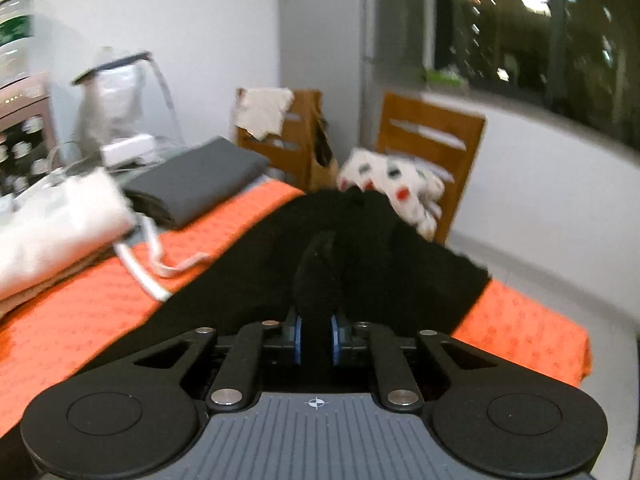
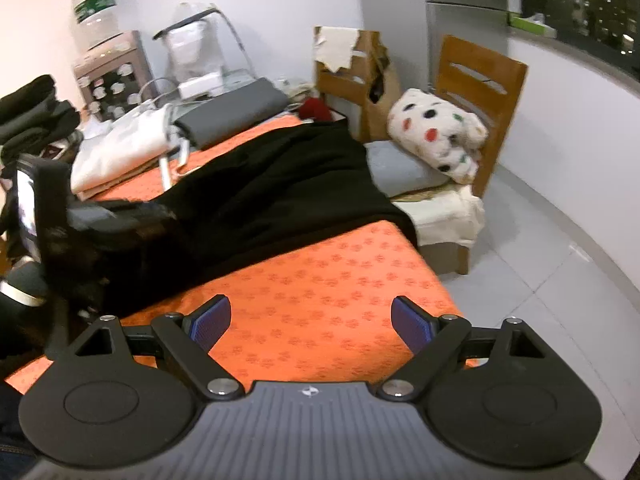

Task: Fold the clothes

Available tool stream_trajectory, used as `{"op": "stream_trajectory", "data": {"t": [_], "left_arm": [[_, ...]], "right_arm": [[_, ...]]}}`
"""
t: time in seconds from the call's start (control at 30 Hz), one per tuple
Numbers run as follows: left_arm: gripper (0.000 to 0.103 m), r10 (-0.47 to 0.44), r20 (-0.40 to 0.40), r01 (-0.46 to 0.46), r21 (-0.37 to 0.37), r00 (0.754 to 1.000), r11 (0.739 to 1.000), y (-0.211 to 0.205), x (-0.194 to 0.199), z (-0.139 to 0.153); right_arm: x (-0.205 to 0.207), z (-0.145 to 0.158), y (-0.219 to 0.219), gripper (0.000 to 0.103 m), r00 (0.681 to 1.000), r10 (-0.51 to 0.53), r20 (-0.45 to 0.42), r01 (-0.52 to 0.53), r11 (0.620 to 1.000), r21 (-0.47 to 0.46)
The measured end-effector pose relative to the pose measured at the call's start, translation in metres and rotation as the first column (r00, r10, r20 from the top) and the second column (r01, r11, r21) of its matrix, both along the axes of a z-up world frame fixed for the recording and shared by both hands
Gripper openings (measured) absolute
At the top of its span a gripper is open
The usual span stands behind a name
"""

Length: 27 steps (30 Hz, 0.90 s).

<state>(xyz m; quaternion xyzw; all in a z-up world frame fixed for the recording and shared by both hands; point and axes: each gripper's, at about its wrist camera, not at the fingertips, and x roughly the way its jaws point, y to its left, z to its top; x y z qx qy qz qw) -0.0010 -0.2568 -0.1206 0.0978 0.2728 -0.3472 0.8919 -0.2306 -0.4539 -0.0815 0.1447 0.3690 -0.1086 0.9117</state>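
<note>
Black garment (image 2: 280, 176) barely begun, spread unfolded across an orange cloth (image 2: 320, 300).
Left gripper (image 1: 316, 330) pinches its edge, seemingly lifting; right gripper (image 2: 312, 320) hangs wide, empty.

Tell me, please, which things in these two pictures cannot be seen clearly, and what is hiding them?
- Left wrist view: the whole picture is motion-blurred; the kind of black garment cannot be told.
- Left wrist view: the pads of the left hand-held gripper are mostly covered by the pinched black fold.
- Right wrist view: the garment's near end is hidden behind the blurred left hand-held gripper.
- Right wrist view: the dark folded pile is cut off by the left edge.
</note>
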Motion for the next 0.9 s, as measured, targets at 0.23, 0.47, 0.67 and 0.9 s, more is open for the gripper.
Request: {"op": "stream_trajectory", "data": {"t": [0.23,0.47,0.67,0.9], "left_arm": [[0.014,0.09,-0.011,-0.091,-0.104,0.996,0.99,0.102,-0.008,0.049],[0.014,0.142,-0.009,-0.143,-0.107,0.99,0.984,0.225,-0.03,0.078],[0.014,0.13,-0.001,-0.129,-0.12,0.992,0.984,0.343,-0.053,0.092],[0.013,0.063,0.039,-0.059,-0.089,0.997,0.994,0.443,-0.075,0.1]], "right_arm": [[0.027,0.003,0.049,0.091,0.996,0.09,0.017,-0.09,0.996,0.019],[0.042,0.012,0.133,0.091,0.993,0.106,0.047,-0.108,0.993,0.046],[0.032,0.014,0.237,0.091,0.998,0.032,0.06,-0.036,0.998,0.052],[0.008,0.016,0.346,0.091,0.997,-0.023,0.073,0.02,0.999,0.049]]}}
